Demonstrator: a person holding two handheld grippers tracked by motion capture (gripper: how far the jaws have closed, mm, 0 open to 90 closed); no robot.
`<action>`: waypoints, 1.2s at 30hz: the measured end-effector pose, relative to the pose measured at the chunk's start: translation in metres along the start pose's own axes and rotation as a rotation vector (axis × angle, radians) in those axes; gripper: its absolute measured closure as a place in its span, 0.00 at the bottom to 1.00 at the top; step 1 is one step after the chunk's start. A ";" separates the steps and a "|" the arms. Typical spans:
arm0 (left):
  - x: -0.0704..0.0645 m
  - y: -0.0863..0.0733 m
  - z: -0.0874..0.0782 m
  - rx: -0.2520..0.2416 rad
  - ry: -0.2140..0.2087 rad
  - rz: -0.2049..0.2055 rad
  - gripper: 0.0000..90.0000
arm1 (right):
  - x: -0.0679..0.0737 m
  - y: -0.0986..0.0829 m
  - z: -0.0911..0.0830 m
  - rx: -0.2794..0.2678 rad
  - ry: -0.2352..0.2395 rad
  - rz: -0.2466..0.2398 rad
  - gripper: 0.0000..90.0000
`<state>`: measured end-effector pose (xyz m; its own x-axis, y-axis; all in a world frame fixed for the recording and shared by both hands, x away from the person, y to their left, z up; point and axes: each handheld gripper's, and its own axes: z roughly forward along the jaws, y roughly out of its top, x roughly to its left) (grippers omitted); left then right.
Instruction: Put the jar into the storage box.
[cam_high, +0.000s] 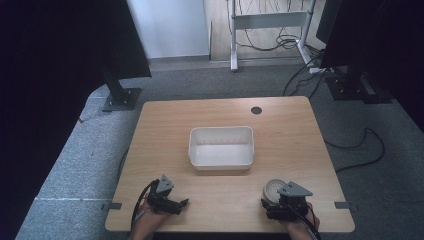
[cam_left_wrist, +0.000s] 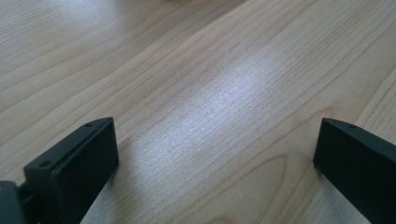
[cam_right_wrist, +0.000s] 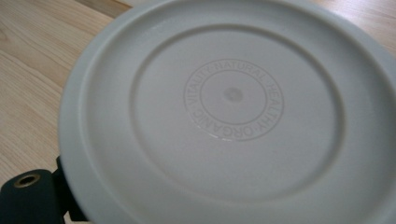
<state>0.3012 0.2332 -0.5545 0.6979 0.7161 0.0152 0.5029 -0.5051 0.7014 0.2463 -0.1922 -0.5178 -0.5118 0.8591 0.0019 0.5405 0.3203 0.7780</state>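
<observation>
The round off-white plate (cam_right_wrist: 224, 116) lies on the tabletop (cam_high: 290, 130) at its near right corner, its face bearing embossed rings and circular lettering. The right gripper (cam_high: 280, 207) sits at its near edge; whether its jaws clamp the rim I cannot tell. The left gripper (cam_high: 175, 204), near left, is spread wide over bare wood. A white bin (cam_high: 221, 162) stands at centre.
</observation>
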 end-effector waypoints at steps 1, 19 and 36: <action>0.000 0.000 0.000 0.000 0.000 0.000 0.00 | 0.000 0.001 0.001 -0.001 0.001 -0.001 0.10; 0.000 0.000 0.000 0.000 0.000 0.000 0.00 | 0.011 0.019 0.017 -0.005 0.028 -0.017 0.10; 0.000 0.000 0.000 0.000 0.000 0.000 0.00 | 0.022 0.030 0.037 0.006 0.056 -0.033 0.10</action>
<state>0.3012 0.2332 -0.5545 0.6981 0.7158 0.0153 0.5028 -0.5054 0.7012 0.2755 -0.1486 -0.5176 -0.5662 0.8242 0.0113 0.5261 0.3508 0.7747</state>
